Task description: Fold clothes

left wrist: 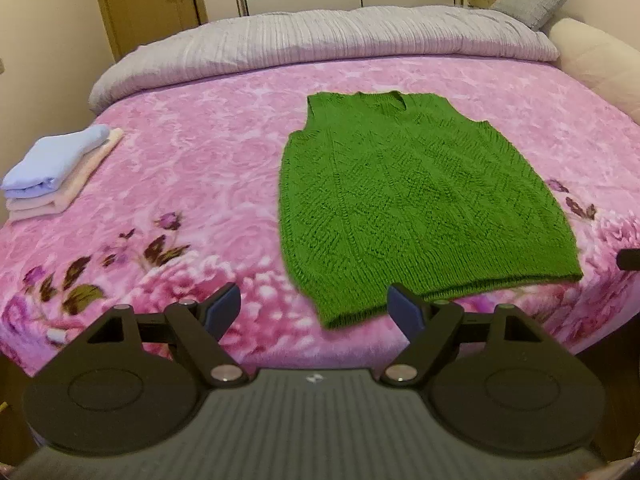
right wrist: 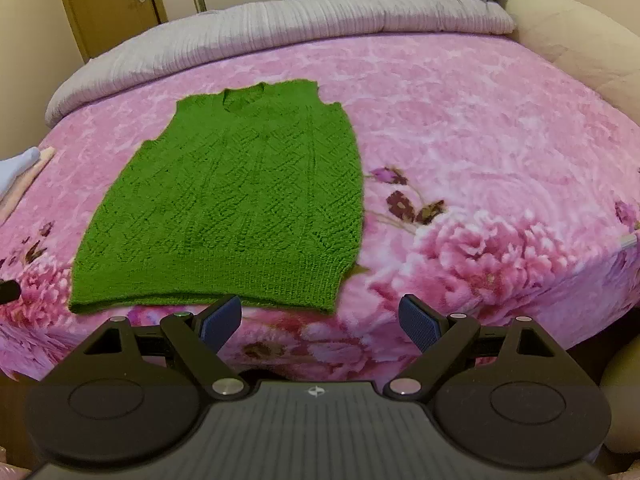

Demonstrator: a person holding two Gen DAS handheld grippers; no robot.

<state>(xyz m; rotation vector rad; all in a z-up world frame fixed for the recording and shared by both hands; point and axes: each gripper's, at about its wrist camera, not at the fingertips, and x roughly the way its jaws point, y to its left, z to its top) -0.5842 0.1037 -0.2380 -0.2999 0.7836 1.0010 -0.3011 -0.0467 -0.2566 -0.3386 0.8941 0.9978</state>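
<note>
From the left wrist camera: a green knitted vest (left wrist: 416,200) lies spread flat on a bed, on a pink flowered blanket (left wrist: 208,152), neckline toward the far side and hem toward the near edge. The left tool (left wrist: 316,309) hovers at the near edge of the bed with its two blue-padded fingers (left wrist: 222,308) spread wide and nothing between them; the right-hand finger sits just in front of the vest's hem, while the vest's near left corner shows in the gap between the fingers. Far to the left, well apart from the vest, a small stack of folded clothes (left wrist: 56,168) rests on the blanket, a pale blue piece on top of cream ones. A grey quilt (left wrist: 320,44) is bunched along the far side of the bed, a grey pillow (left wrist: 534,0) sits at the far right, and a brown door (left wrist: 148,0) stands at the far left. A dark tip of the other tool shows at the right edge.

From the right wrist camera: the vest (right wrist: 232,208) now lies left of centre on the blanket (right wrist: 480,152), hem nearest. The right tool (right wrist: 320,318) hangs at the near edge, fingers (right wrist: 418,322) likewise spread and empty, the left finger just in front of the hem near the vest's right corner. The stack (right wrist: 20,172) peeks in at the left edge.
</note>
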